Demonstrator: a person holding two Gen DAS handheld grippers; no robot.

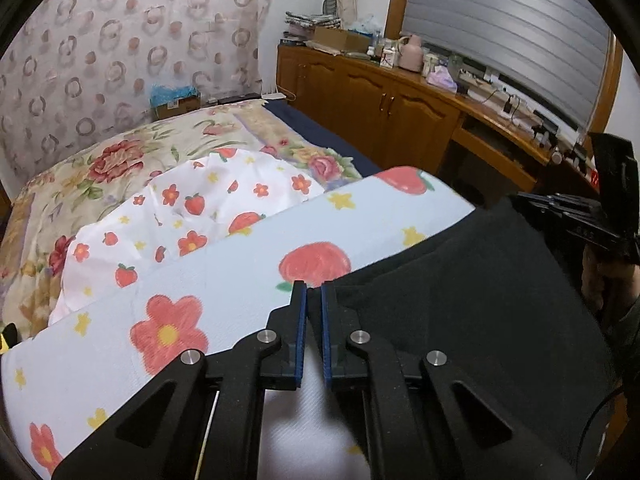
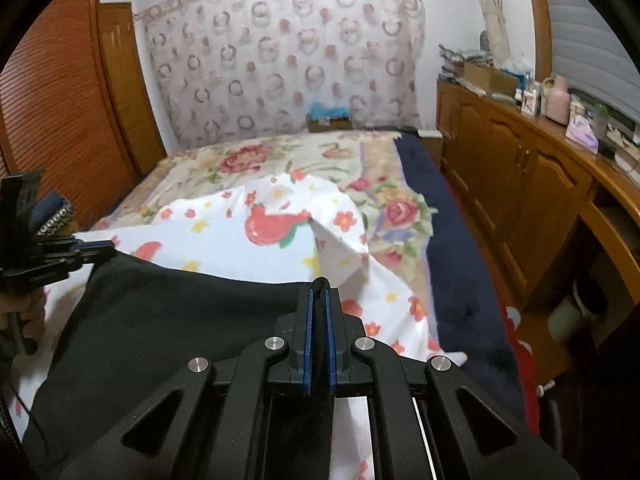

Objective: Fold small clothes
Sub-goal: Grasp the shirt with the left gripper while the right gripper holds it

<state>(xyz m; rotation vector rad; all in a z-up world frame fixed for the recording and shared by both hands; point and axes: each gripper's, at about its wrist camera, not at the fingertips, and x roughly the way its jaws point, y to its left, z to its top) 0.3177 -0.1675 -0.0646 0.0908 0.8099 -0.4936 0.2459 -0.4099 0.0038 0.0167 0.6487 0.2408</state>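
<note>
Left wrist view, left to right: circle-print curtain (image 1: pixel 132 40) behind the bed; floral bedspread (image 1: pixel 100 168) over the bed, white strawberry-and-flower sheet (image 1: pixel 168 296) on top of it. Small cardboard box (image 1: pixel 176 106) at the bed's far end, blue shredded stuff showing out of its top. Left tool (image 1: pixel 314 286) in the foreground, pads nearly together, pinching the left edge of the black garment (image 1: pixel 460 300) where it meets the sheet. The garment lies spread on the sheet at the near end of the bed. Navy blanket (image 1: pixel 320 128) along the bed's right side. Wooden cabinet (image 1: pixel 380 108) along the wall; its worktop carries an open cardboard box (image 1: pixel 344 38), contents too small to tell, a pink jug (image 1: pixel 412 52), and small clutter. Far right: the other tool seen side-on, a hand behind it.

Right wrist view, left to right: slatted wooden doors (image 2: pixel 52 120); left tool at the left edge, on the garment's far corner. Right tool (image 2: pixel 319 286) centre, closed to a narrow gap, a fold of black cloth caught at its tips. Cabinet at right, a pale bin (image 2: pixel 568 316) in its open lower compartment, contents not visible.
</note>
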